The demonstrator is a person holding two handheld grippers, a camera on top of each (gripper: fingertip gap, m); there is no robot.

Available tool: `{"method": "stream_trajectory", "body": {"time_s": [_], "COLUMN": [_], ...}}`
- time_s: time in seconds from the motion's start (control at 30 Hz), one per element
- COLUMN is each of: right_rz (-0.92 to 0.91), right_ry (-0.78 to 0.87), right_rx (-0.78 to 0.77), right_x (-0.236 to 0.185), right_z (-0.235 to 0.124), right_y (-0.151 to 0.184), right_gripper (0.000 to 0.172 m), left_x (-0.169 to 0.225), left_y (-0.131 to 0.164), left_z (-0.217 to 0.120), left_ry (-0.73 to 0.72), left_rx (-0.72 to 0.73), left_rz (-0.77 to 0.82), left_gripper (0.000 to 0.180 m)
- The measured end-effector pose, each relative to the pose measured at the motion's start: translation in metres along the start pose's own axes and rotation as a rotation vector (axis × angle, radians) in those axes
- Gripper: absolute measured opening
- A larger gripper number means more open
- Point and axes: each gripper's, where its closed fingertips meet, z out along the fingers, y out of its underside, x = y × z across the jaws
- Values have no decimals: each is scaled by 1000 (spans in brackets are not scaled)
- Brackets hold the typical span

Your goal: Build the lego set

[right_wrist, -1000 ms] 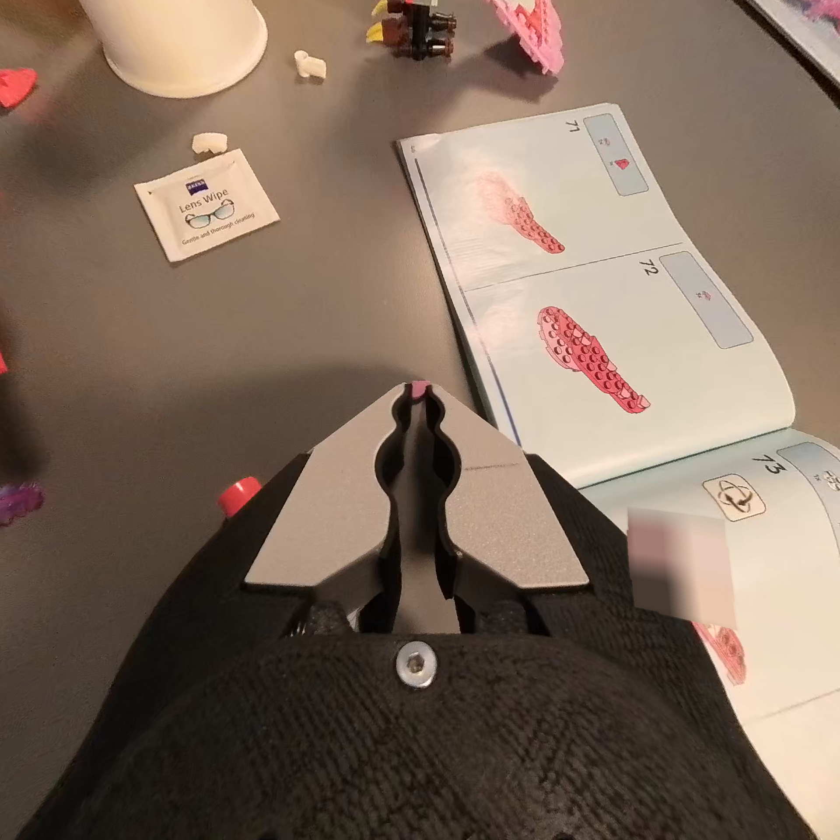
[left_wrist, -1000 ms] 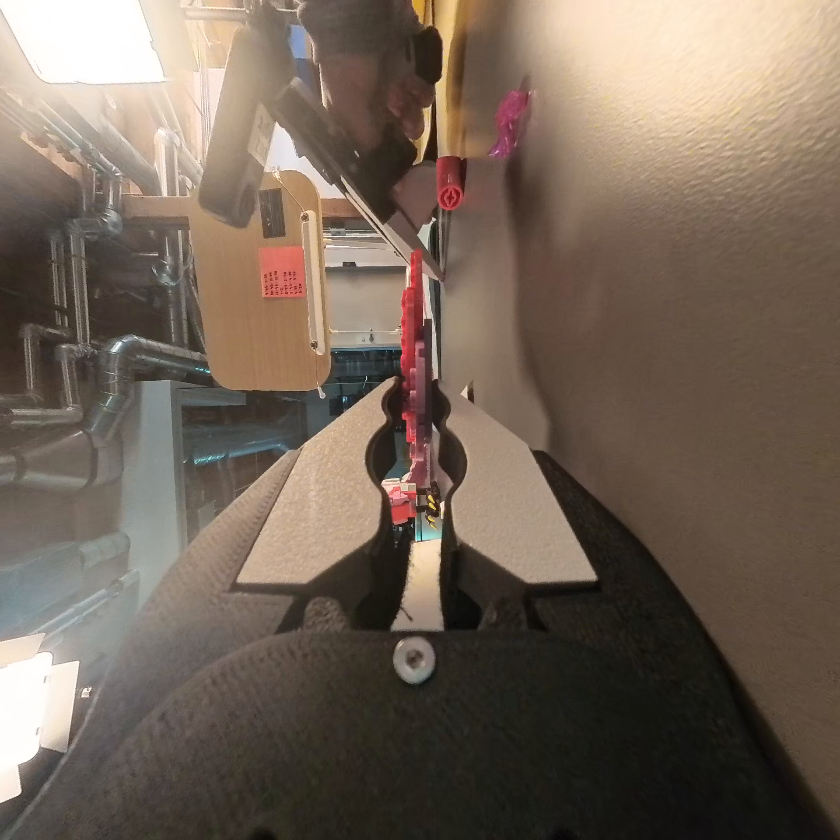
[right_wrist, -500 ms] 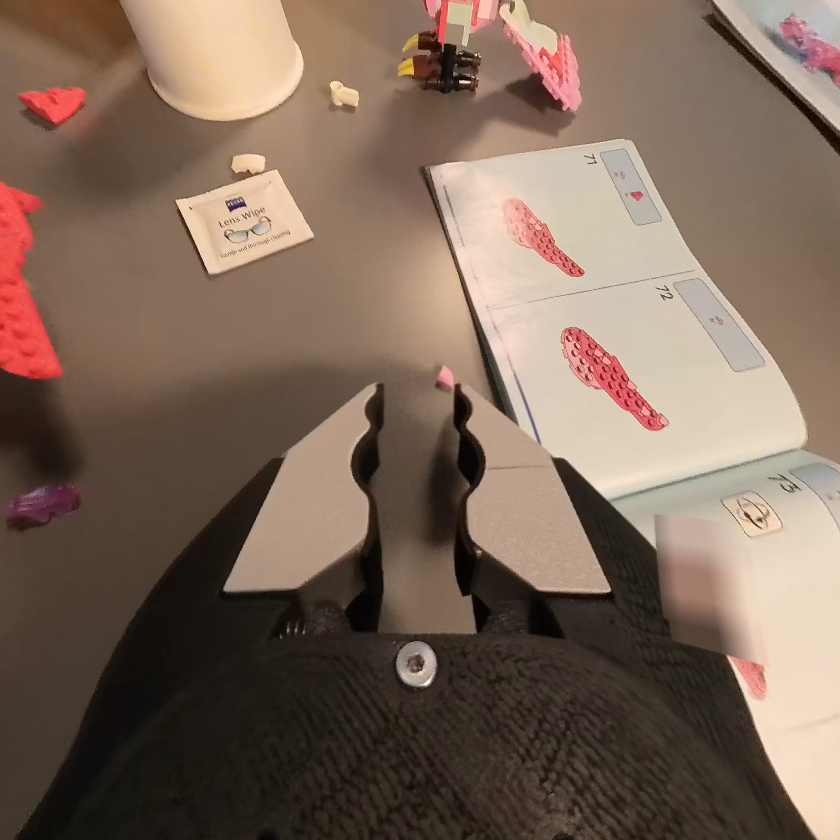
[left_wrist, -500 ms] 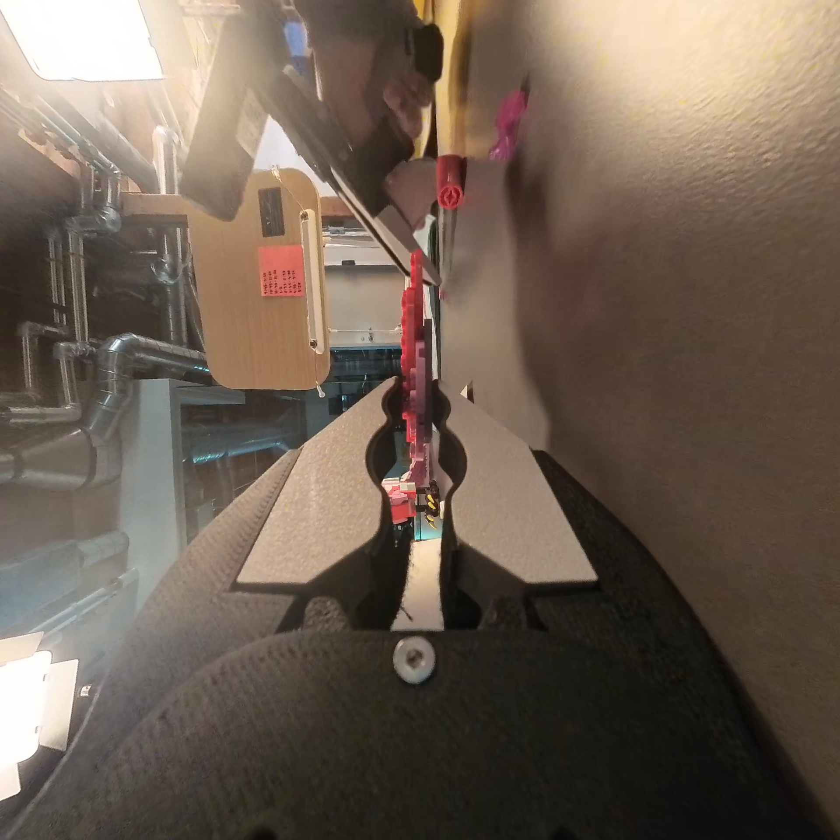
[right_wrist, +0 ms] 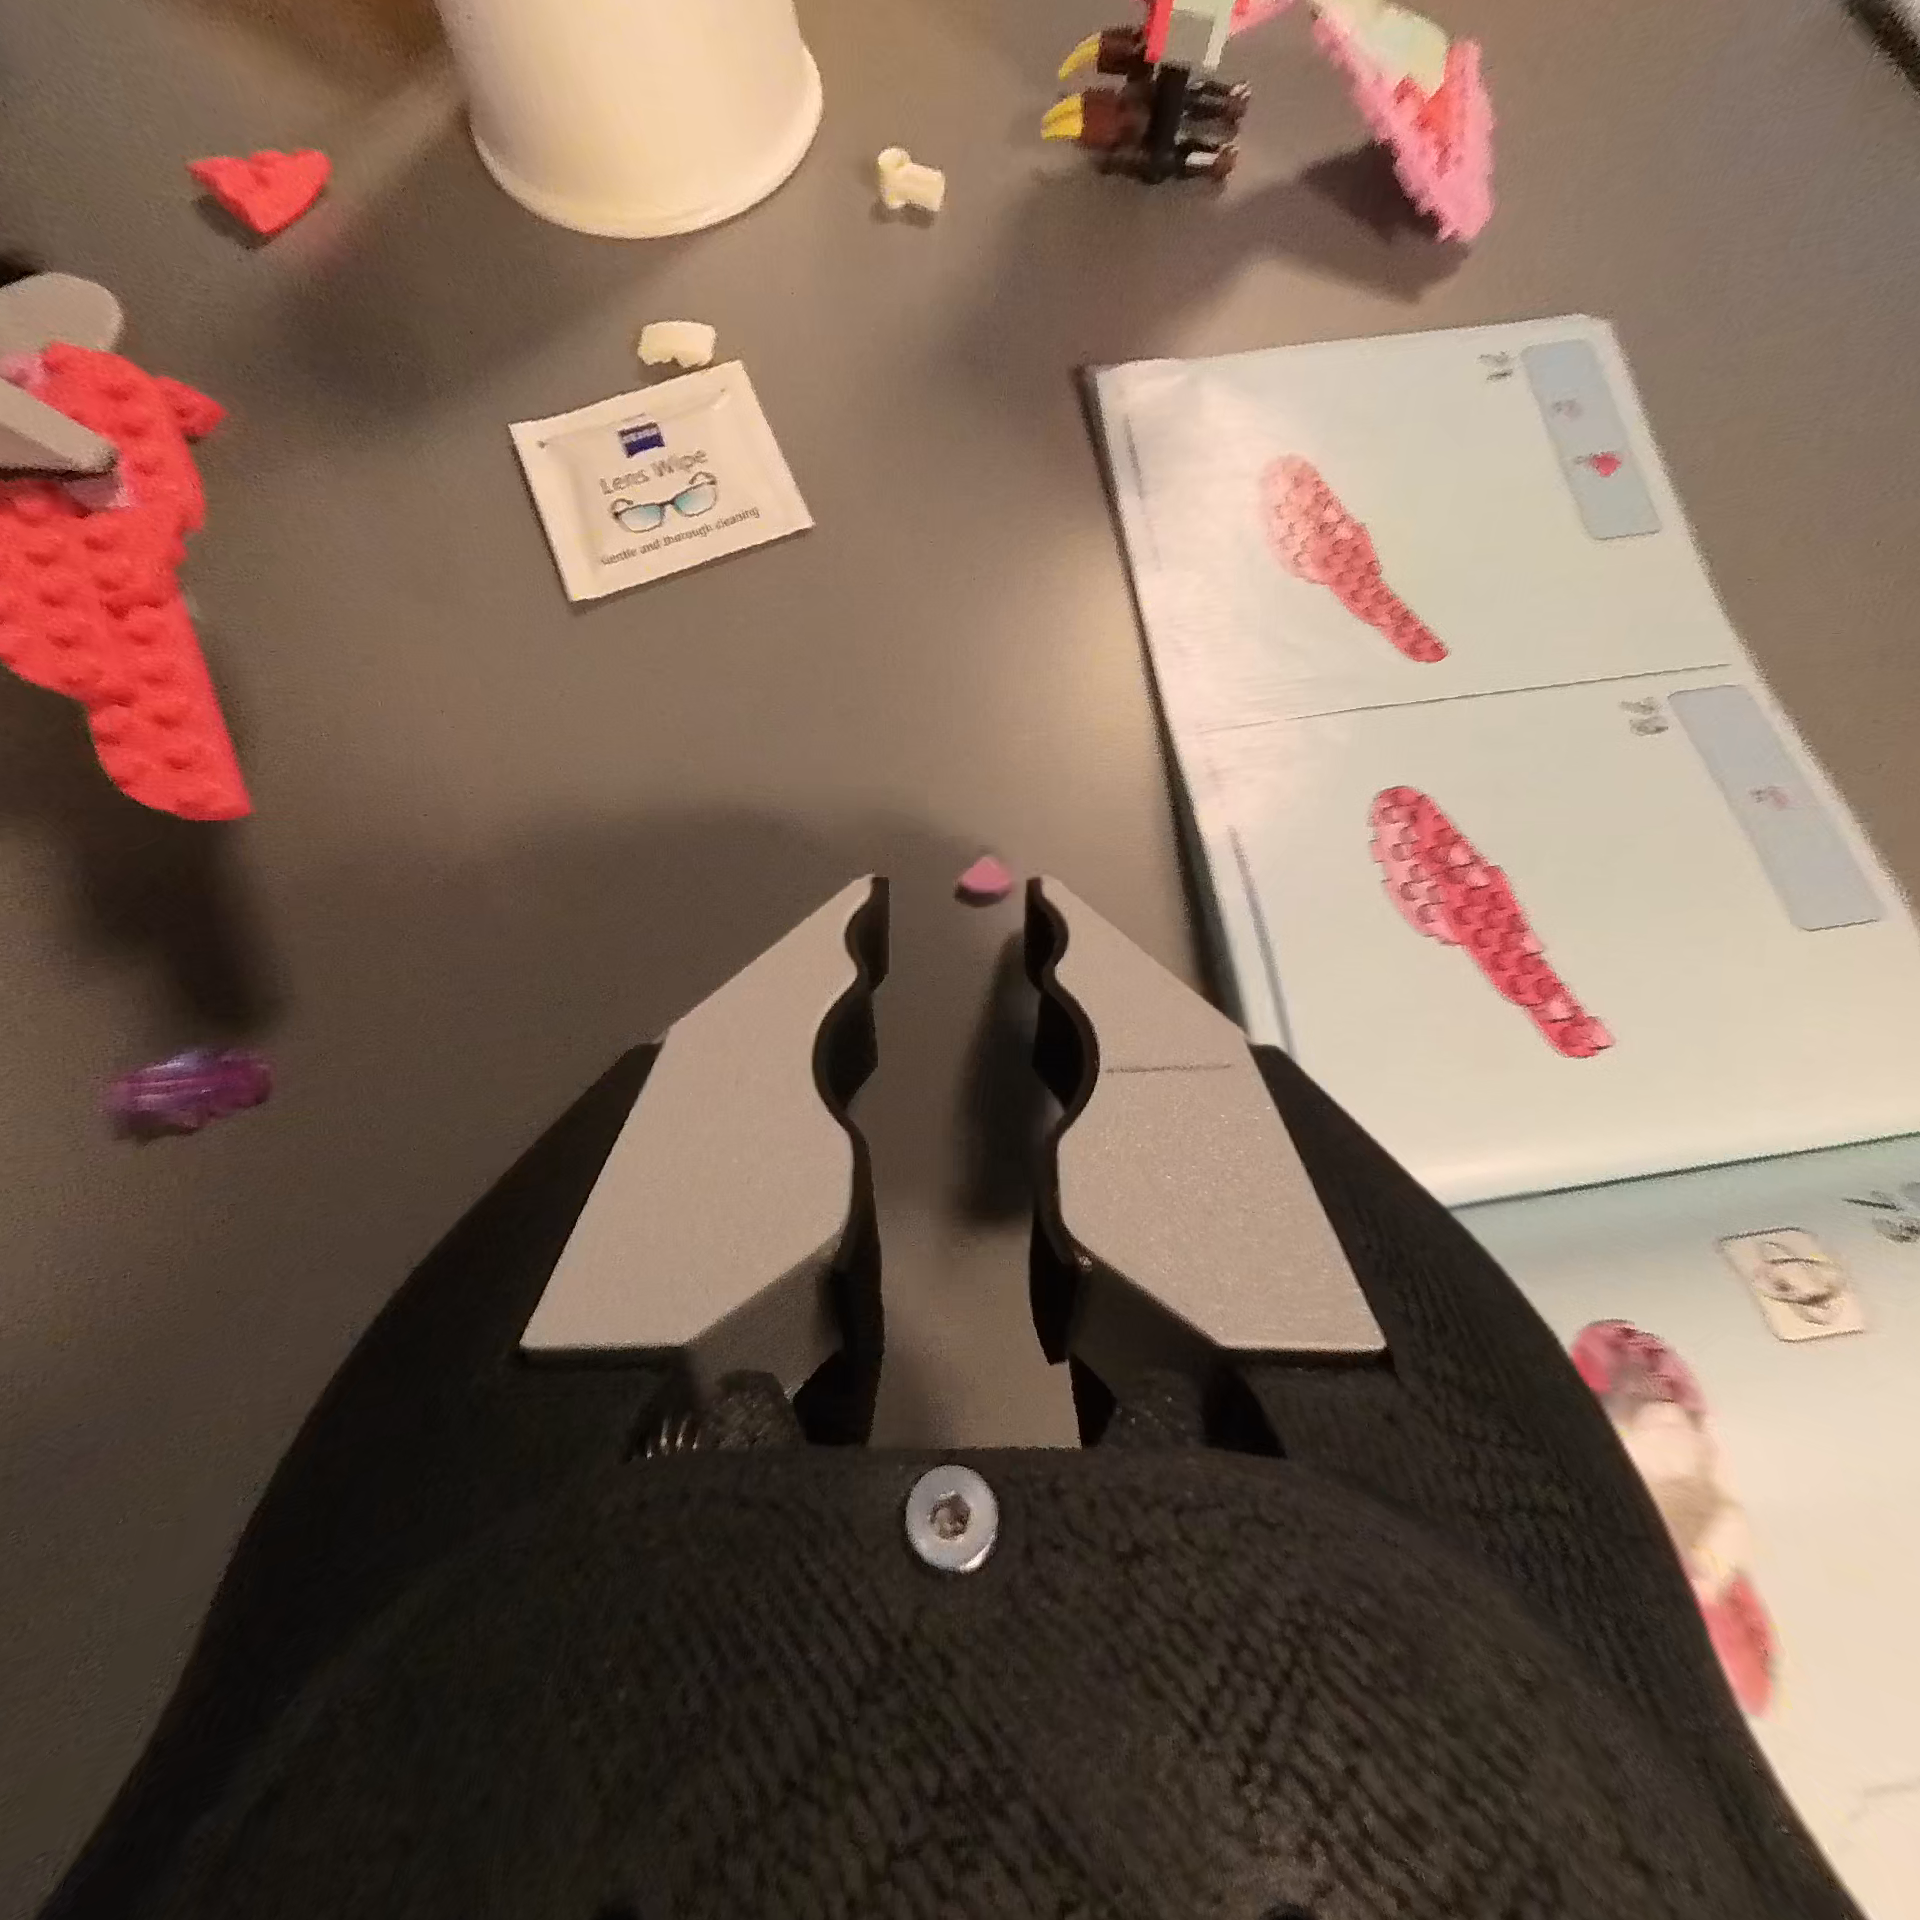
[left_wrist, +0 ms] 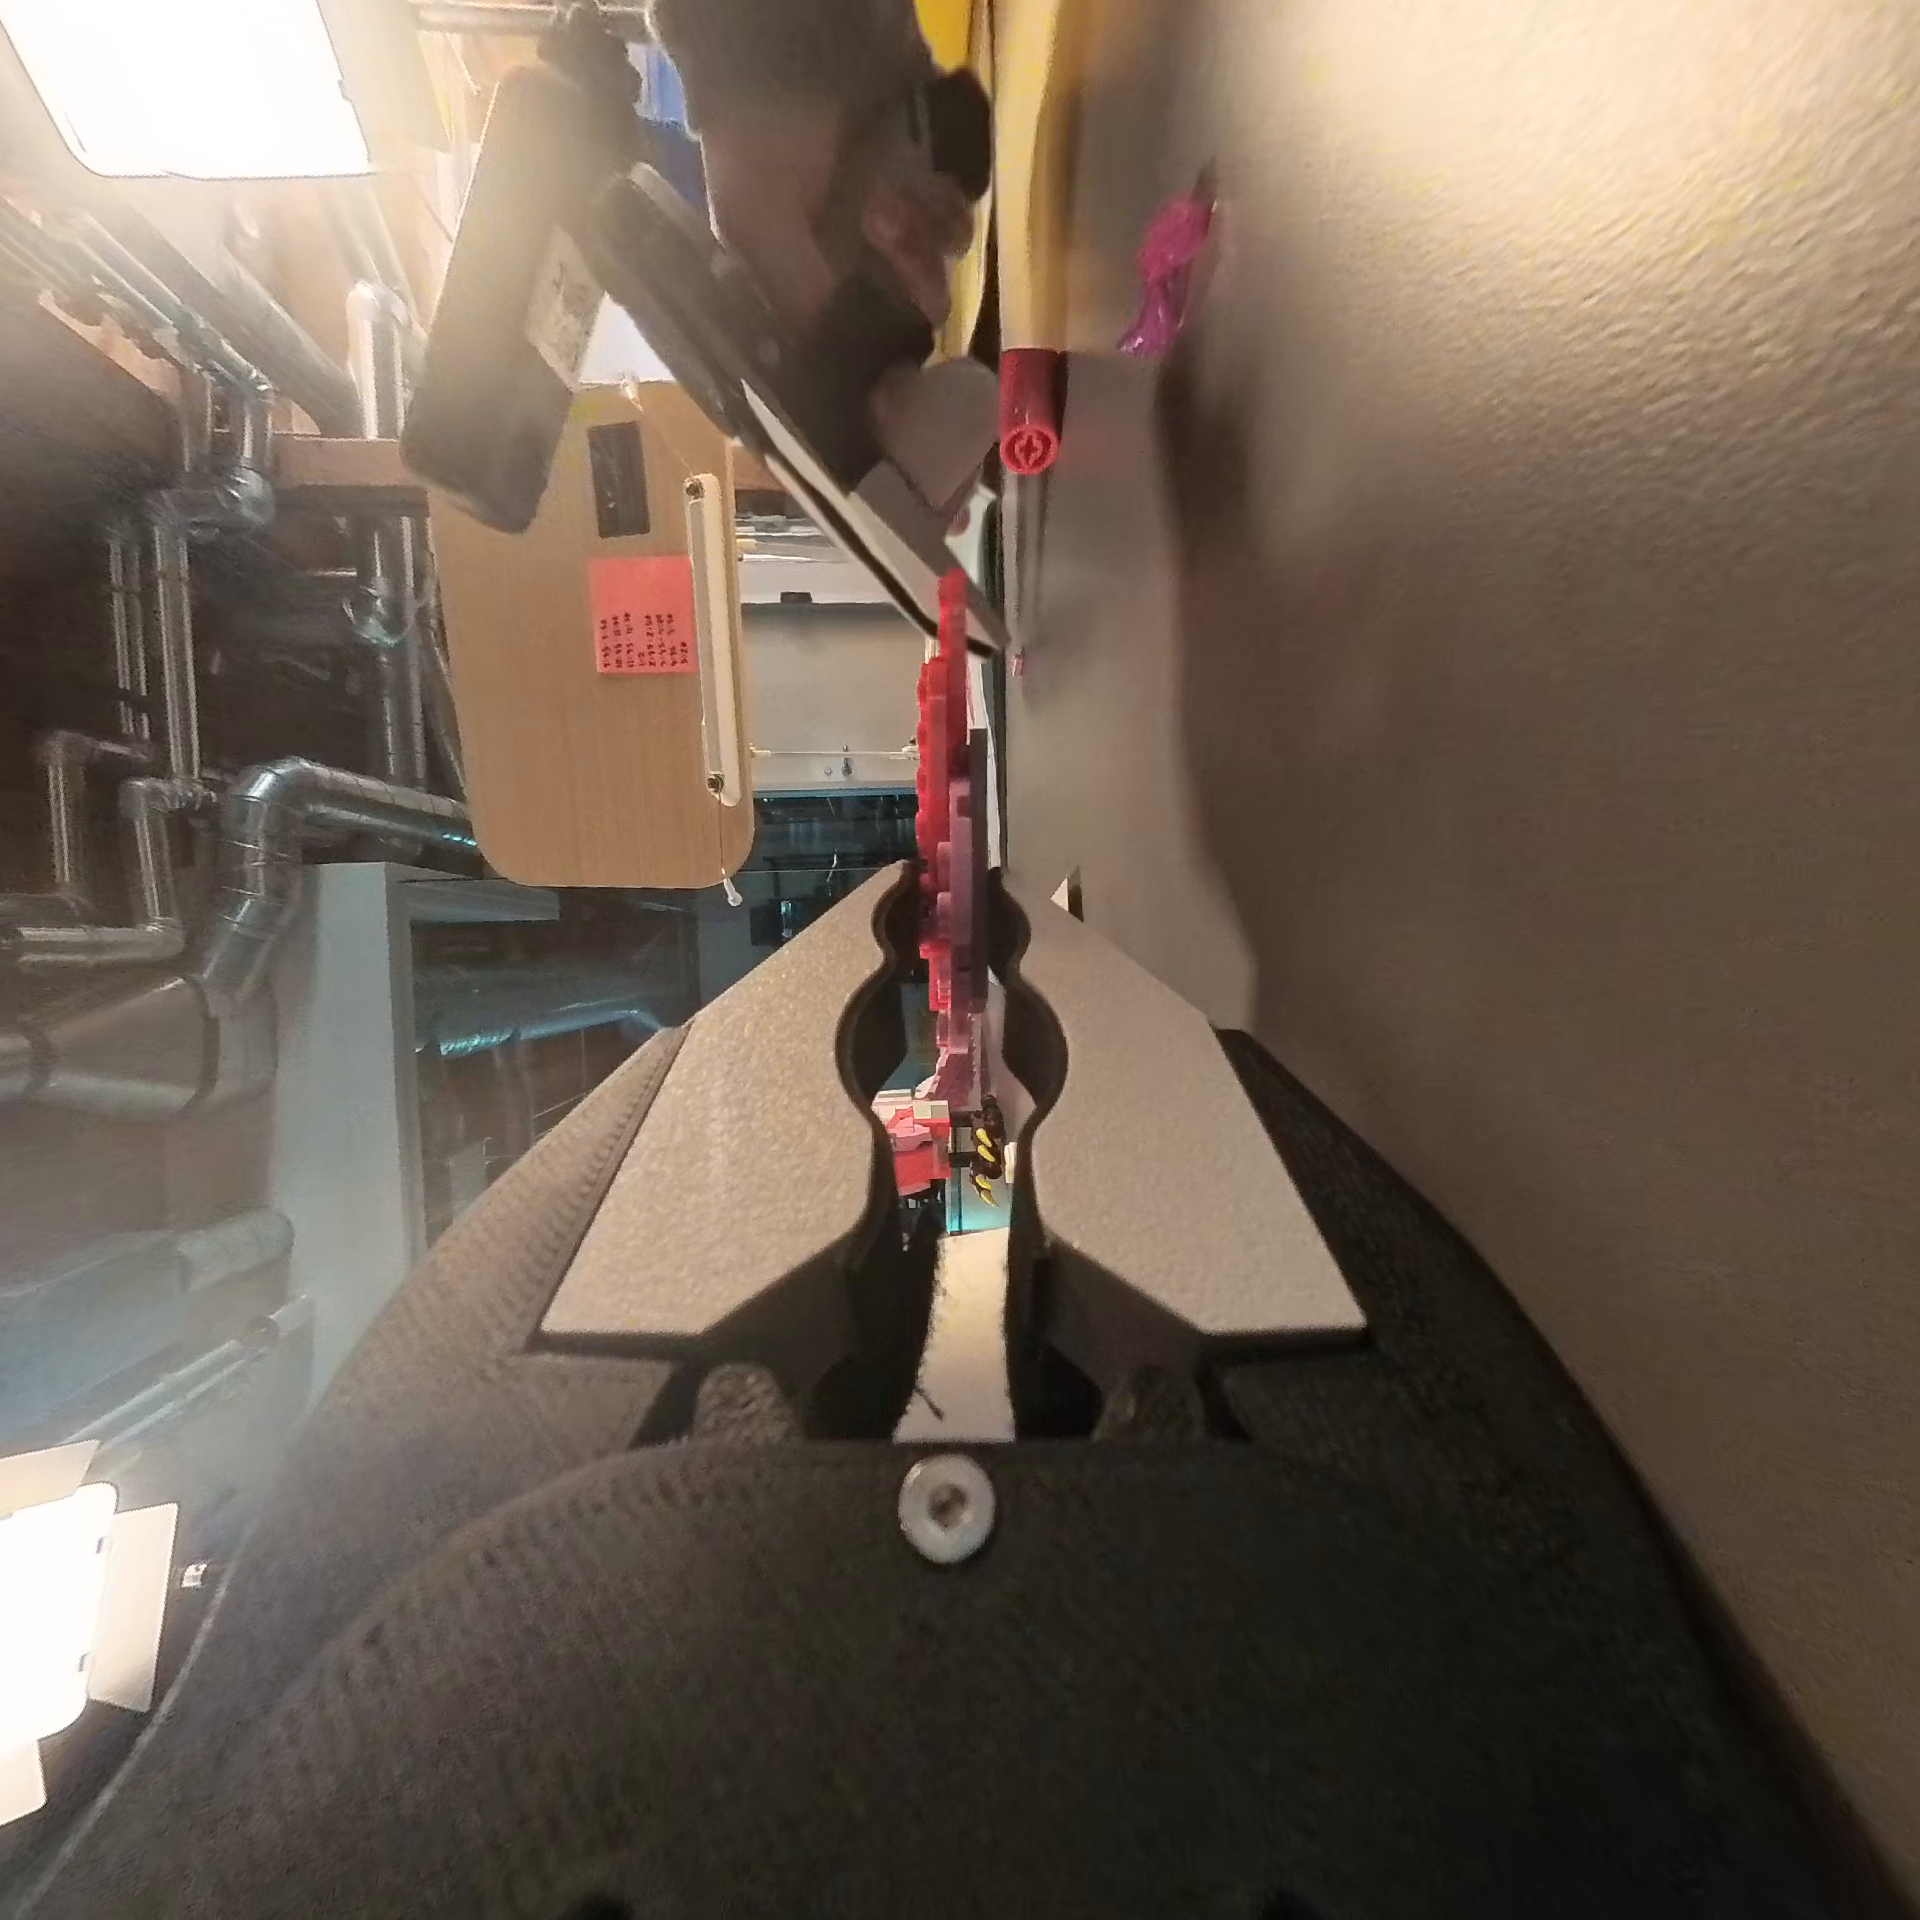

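Note:
My left gripper is turned on its side and shut on a flat red and pink brick wing, held edge-on beside the dark table. The right wrist view shows that wing at the far left, between the left gripper's fingers. My right gripper is open and empty above the table. A small pink piece lies on the table just ahead of its fingertips, untouched. The right gripper's fingers also show at the top of the left wrist view, near the wing's far end.
An open instruction booklet lies to the right. A white paper cup, a white wipe sachet, a partly built brick bird, a red piece, two cream pieces and a purple translucent piece lie around. The gap from one gripper's tips to the other's is roughly 15 cm. Between my left fingertips and the white wipe sachet there is roughly 8 cm.
My right gripper was shut on the small pink piece, then opened and drew back; the piece now lies on the table. My left gripper has kept its hold on the wing.

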Motion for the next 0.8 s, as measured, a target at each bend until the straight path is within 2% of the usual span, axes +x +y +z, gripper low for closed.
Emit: {"method": "stream_trajectory", "body": {"time_s": [0.1, 0.3, 0.57, 0.8], "right_rz": [-44, -154, -157, -149], "right_ry": [-43, -113, -153, -148], "right_rx": [37, -5, -9, -12], "right_x": [0, -4, -7, -2], "right_z": [1, 10, 8, 6], "right_y": [-8, -2, 1, 4], "right_gripper": [26, 24, 15, 23], "left_x": [0, 0, 0, 0], "left_y": [1, 1, 1, 1], "left_z": [0, 0, 0, 0], "left_ry": [0, 1, 3, 4], "left_rx": [-3, -4, -4, -4], "left_rz": [-1, -3, -4, -5], "left_gripper": [11, 11, 11, 11]}}
